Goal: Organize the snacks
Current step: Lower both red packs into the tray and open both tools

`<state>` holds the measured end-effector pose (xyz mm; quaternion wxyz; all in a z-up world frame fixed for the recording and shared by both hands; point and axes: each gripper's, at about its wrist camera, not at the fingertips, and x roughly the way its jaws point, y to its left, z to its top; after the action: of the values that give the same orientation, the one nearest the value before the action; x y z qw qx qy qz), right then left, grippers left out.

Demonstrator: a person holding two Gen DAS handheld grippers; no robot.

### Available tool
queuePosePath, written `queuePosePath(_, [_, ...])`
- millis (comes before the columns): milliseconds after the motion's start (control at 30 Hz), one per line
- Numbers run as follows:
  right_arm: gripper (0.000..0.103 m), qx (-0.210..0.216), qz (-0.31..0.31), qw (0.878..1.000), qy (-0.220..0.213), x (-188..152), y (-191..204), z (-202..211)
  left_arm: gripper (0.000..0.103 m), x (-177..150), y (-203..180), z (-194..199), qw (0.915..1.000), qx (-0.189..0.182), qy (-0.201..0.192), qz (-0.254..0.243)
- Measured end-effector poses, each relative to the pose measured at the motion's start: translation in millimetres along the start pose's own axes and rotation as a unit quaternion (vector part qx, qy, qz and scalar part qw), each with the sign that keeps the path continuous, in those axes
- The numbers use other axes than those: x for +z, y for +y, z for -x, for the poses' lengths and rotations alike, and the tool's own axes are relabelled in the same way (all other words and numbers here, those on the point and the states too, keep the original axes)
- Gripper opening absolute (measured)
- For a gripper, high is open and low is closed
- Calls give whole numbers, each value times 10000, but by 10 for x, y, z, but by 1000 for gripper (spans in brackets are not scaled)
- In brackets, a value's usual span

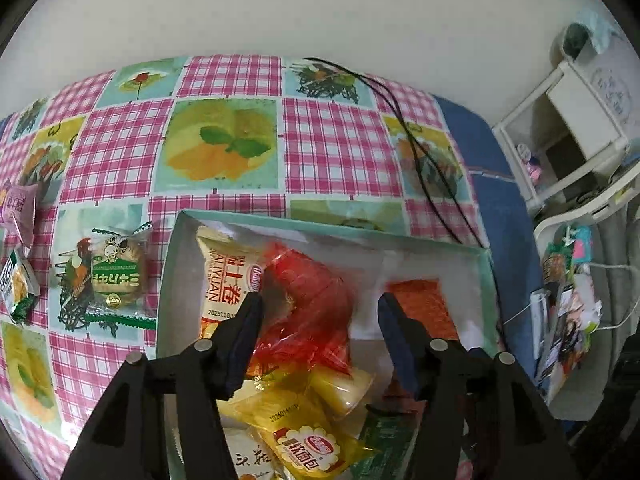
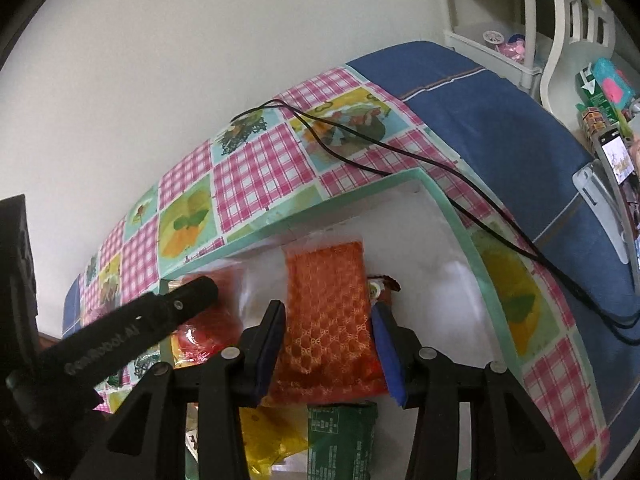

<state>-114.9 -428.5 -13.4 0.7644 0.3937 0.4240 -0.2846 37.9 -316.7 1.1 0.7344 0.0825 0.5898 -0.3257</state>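
While both grippers hang over the box (image 1: 168, 280), the left gripper (image 1: 320, 320) stands part open w/ a red packet (image 1: 308, 300) loose between its fingers, not pinched. Right gripper (image 2: 328, 336) is closed on the orange packet (image 2: 326, 312) inside the box. One snack (image 1: 116, 276) lies on the tablecloth (image 1: 320, 148) beside the box.

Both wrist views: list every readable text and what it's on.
"GenRobot.AI": left gripper's arm, seen in the right wrist view.
"20251103": white and orange snack pack.
"软面包": yellow bread pack.
Round biscuit pack, green pack, pink packet: print too blurred to read.
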Motion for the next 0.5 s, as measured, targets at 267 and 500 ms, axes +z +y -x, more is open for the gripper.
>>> queuePosePath(267, [49,-8,44,10000,7,-15,39,142,62,-106,203,270,9993,236,-239,155])
queuePosePath(500, [48,-104,244,9995,154,-220,192,225,71,-404,591,424,9944,962,-322,283])
